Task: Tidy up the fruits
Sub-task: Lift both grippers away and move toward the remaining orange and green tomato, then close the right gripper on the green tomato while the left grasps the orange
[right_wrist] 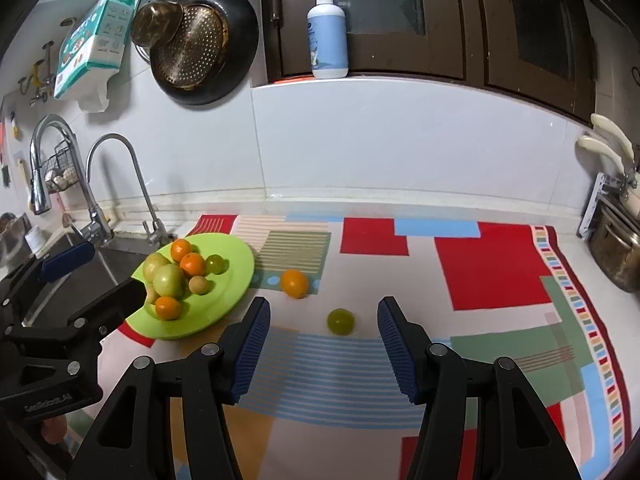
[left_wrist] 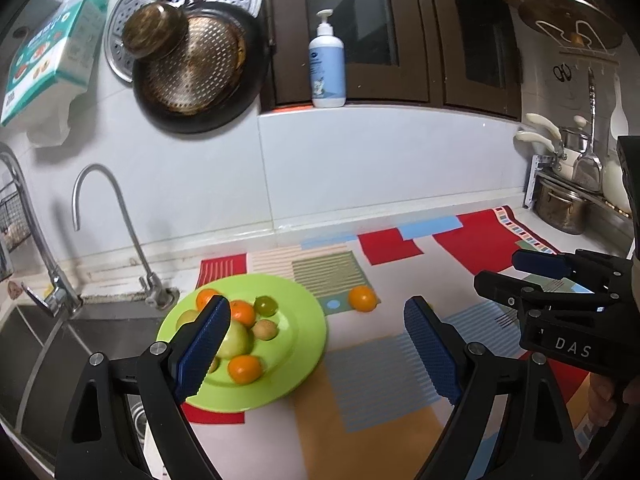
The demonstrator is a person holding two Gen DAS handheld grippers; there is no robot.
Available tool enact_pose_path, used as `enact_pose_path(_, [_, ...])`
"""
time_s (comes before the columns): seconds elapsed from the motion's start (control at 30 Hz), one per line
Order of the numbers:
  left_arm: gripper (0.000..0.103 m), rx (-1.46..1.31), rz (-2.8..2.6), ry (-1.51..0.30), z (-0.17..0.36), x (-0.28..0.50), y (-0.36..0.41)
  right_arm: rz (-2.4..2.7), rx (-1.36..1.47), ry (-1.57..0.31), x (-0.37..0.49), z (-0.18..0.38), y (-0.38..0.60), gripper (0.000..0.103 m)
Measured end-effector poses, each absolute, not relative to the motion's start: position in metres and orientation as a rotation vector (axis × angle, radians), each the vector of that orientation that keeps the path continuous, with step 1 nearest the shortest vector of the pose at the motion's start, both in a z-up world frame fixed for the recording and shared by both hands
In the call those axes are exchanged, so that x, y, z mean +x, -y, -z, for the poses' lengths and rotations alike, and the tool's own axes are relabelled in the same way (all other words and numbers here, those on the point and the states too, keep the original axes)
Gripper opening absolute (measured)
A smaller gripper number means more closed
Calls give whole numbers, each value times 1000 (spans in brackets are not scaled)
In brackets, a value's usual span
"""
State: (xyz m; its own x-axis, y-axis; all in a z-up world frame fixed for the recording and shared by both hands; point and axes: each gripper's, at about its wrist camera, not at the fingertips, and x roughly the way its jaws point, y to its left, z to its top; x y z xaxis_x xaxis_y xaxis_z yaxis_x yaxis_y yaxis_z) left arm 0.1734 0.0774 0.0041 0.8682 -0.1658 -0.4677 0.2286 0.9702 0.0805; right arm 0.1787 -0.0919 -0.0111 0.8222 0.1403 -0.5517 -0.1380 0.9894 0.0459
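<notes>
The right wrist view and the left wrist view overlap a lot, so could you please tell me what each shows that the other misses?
Only the right wrist view shows the loose green fruit on the mat. Only the left wrist view shows the ladle and pot rack at the far right. Both show the green plate of fruit, the loose orange beside it, and both open grippers.

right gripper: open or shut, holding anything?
Open and empty. The right gripper has its blue fingers spread wide, with only the mat between them; the green fruit lies ahead, untouched.
</notes>
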Motion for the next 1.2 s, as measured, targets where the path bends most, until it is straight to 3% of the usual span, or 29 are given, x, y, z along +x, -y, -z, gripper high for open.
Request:
enact_pose_path(0.37, [88, 192, 238, -473, 10, 209, -54, -163, -9, -592, 198, 21, 108, 57])
enact_pose_path(0.97, [77, 223, 312, -665, 70, 289, -39, -205, 69, -776, 262, 87, 108, 56])
enact_pose_path(1.2, [73, 233, 339, -717, 85, 311, -27, -222, 87, -829, 277, 104, 111, 48])
